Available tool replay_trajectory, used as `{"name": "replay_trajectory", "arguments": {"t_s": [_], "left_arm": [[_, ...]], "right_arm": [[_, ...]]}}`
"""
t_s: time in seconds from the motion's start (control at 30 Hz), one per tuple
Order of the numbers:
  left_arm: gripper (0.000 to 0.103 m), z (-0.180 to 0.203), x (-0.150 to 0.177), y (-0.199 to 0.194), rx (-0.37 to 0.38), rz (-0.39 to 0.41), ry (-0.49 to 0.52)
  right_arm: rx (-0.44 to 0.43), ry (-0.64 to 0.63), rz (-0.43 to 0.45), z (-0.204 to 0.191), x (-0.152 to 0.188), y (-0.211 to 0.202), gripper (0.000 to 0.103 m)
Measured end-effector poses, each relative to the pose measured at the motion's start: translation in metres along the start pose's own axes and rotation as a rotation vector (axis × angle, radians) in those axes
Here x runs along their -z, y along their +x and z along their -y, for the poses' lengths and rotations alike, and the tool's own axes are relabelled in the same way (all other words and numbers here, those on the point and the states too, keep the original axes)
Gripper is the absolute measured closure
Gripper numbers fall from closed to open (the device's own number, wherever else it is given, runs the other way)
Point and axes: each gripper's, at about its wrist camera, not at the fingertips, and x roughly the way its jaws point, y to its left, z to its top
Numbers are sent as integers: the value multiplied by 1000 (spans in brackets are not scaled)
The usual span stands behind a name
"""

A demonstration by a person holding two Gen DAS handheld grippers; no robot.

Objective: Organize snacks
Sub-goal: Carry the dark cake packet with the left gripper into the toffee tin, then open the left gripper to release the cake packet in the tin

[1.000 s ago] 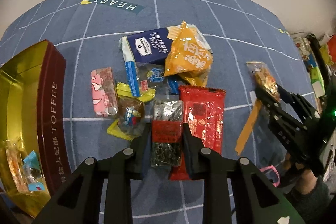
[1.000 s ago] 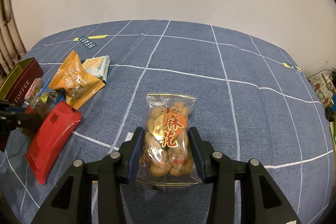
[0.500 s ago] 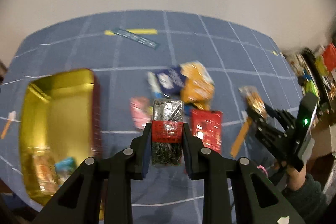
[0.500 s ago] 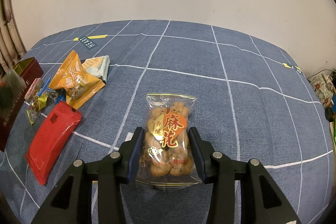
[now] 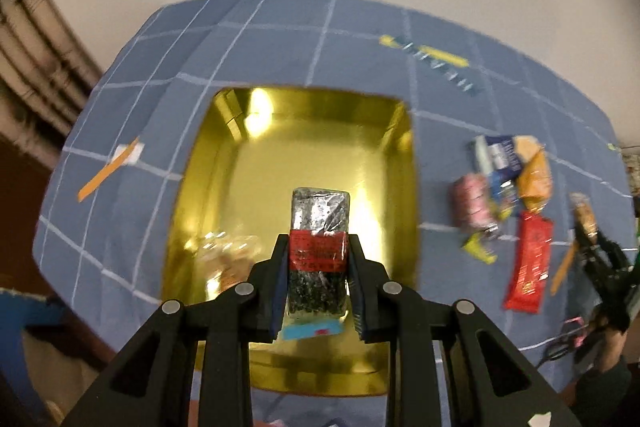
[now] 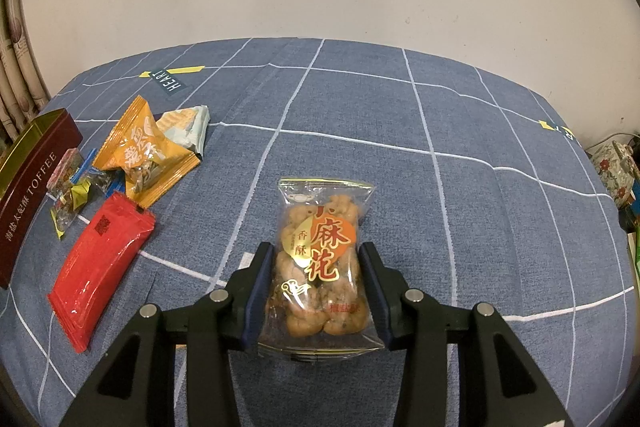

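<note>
My left gripper [image 5: 318,247] is shut on a silver and dark snack pack with a red band [image 5: 319,243] and holds it in the air above the open gold toffee tin [image 5: 280,155]. A few snacks lie blurred in the tin's near part. My right gripper [image 6: 318,259] is shut on a clear bag of fried dough twists [image 6: 320,251], low over the blue cloth. The tin's dark red side [image 6: 28,195] shows at the left of the right wrist view.
Loose snacks lie right of the tin: a red pack [image 5: 528,263] [image 6: 102,259], an orange bag [image 5: 534,179] [image 6: 146,151], a navy pack [image 5: 496,159], a pink one [image 5: 472,203] and small candies [image 6: 76,195]. The blue checked cloth [image 6: 440,131] spreads right. Curtains hang far left.
My left gripper lifted the silver pack off the pile and carried it left, over the tin. My right gripper and its bag stayed still.
</note>
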Motion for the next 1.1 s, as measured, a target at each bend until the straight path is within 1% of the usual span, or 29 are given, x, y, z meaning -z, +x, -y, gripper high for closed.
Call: {"name": "replay_trajectory", "arguments": {"t_s": [0.3, 0.47, 0.73, 1.1], "left_arm": [[80, -27, 19, 26, -54, -63, -35], [80, -26, 29, 37, -49, -101, -21], [80, -19, 43, 39, -51, -111, 20], [78, -17, 46, 39, -66, -97, 36]], "right_arm": [[0, 0, 0, 0, 0, 0, 59], [0, 0, 0, -1, 0, 0, 59], [0, -1, 1, 0, 0, 0, 59], [0, -1, 1, 2, 0, -1, 59]]}}
